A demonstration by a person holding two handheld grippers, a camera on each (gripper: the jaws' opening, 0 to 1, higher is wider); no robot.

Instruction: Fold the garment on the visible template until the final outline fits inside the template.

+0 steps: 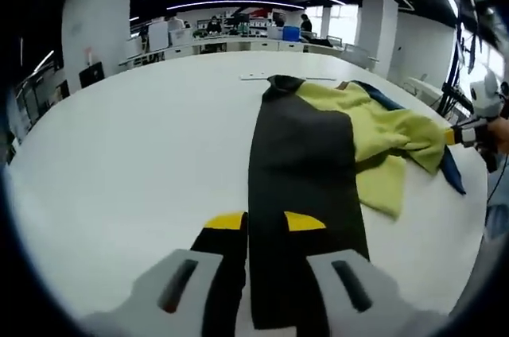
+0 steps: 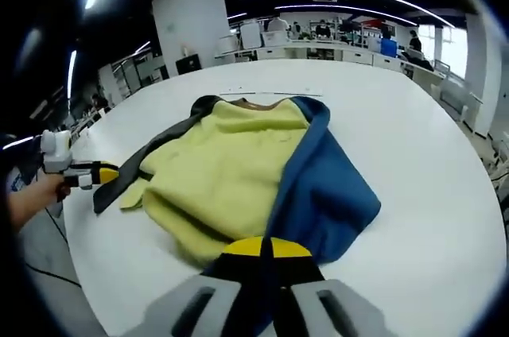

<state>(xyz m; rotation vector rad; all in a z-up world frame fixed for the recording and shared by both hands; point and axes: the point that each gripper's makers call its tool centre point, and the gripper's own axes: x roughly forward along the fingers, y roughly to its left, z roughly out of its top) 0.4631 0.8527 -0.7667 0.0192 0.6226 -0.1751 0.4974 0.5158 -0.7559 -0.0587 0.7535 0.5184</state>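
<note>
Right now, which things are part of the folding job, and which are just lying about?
Job:
yellow fleece-lined garment with blue and black panels
left hand-held gripper
right hand-held gripper
white round table

Lying about:
background office desks
blue box

Garment point(image 2: 262, 170) lies spread on table point(image 2: 413, 162), toward its near-centre; a strip of it point(image 1: 306, 186) runs from left gripper point(image 1: 266, 224) to far collar; rest bunched to the right of that strip in left gripper view; right gripper point(image 2: 266, 248) at opp. hem; desks w/ people behind table.
</note>
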